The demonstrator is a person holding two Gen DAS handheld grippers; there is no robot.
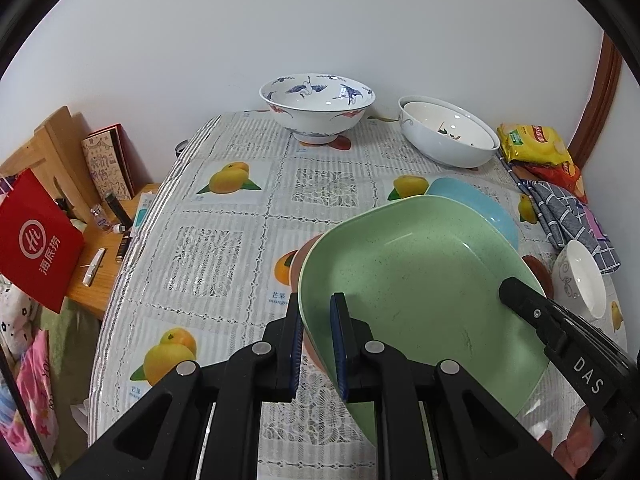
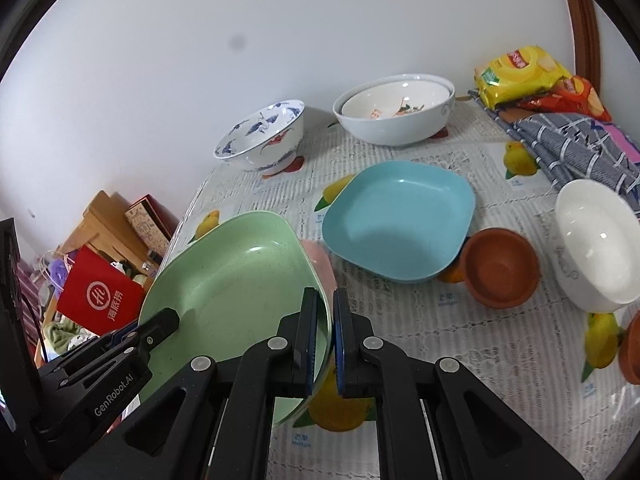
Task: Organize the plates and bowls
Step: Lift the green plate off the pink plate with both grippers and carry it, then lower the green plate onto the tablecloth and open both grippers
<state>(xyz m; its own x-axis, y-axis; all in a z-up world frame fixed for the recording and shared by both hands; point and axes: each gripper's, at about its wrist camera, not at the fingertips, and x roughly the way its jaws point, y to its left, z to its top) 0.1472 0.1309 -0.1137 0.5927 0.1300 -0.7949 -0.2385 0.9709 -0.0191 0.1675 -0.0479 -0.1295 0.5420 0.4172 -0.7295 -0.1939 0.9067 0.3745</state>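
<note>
Both tools are clamped on the green plate: left tool on its left rim, right tool on its right rim. It's tilted over a pink plate, lower centre, with the blue plate just behind on the worktop.

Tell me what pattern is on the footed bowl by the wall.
Blue cranes on white, with red motifs outside; the footed bowl shows best in the left wrist view.

left gripper angled downward, jaws clamped on the near-left rim of a green plate, right gripper angled downward, jaws pinching the opposite rim, both closed tight on it
</note>
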